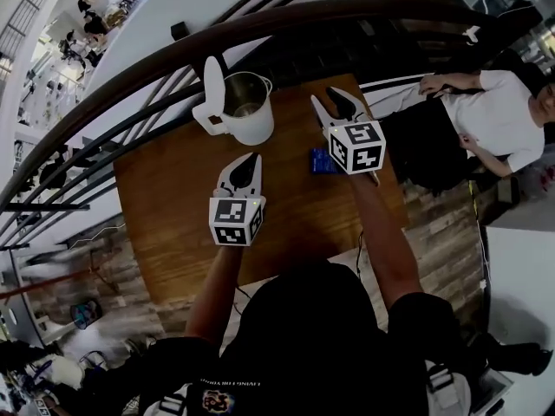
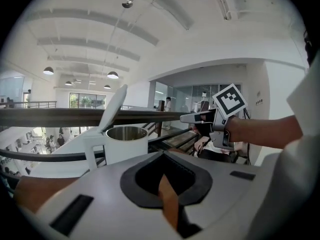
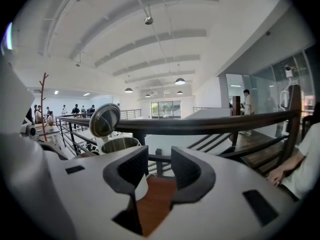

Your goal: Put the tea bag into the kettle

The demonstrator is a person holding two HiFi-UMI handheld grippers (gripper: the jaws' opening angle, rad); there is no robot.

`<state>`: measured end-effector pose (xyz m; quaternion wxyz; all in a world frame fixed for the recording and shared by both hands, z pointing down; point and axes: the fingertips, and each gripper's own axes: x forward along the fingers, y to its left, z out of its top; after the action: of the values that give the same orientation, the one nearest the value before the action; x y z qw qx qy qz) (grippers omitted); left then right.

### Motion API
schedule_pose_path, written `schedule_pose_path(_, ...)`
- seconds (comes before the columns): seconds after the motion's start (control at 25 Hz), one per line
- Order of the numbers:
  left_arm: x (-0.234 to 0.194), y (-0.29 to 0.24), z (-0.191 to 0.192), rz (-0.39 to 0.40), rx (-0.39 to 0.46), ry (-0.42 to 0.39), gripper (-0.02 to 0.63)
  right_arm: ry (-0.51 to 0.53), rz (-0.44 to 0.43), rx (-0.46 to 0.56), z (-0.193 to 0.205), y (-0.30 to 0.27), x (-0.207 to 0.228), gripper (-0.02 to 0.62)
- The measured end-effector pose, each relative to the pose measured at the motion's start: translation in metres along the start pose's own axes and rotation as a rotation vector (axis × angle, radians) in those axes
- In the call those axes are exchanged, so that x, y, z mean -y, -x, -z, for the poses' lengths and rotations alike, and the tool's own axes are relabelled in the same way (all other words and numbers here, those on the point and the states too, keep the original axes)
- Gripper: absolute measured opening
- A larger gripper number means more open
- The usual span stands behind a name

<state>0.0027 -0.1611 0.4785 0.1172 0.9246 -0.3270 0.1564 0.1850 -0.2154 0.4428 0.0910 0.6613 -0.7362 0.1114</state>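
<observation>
Tea bag (image 1: 320, 161) — blue, partly hidden behind right gripper (image 1: 326, 96)

Head view looks steeply down on the table (image 1: 173, 193); both gripper views look outward, sharing the kettle (image 2: 125, 151) (image 3: 119, 144), seemingly near.

The kettle (image 1: 256, 128) is standing with its mouth open from above, its lid (image 1: 213, 85) tilting up at the left. Bare bench (image 1: 165, 198) is lying open in front of it, while the railing (image 1: 260, 26) is blocking the far side just behind it.
</observation>
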Motion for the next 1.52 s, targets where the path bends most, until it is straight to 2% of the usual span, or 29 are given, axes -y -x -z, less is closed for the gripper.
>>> schedule_pose_path(0.4, 0.052, -0.06, 0.034, 0.136, -0.12, -0.056, 0.005, -0.099, 0.131, -0.115, 0.087, 0.046, 0.067, 0.146)
schedule_pose_path(0.68, 0.084, -0.101, 0.069, 0.203, -0.206, -0.082, 0.005, -0.165, 0.171, -0.198, 0.15, 0.069, 0.095, 0.146)
schedule_pose_path(1.12, 0.1, -0.15, 0.139, 0.248, -0.397, -0.109, 0.005, -0.28, 0.125, -0.368, 0.24, 0.075, 0.089, 0.146)
schedule_pose_path(1.52, 0.111, -0.172, 0.17, 0.293, -0.497, -0.072, 0.008, -0.363, 0.069, -0.432, 0.274, 0.07, 0.083, 0.152)
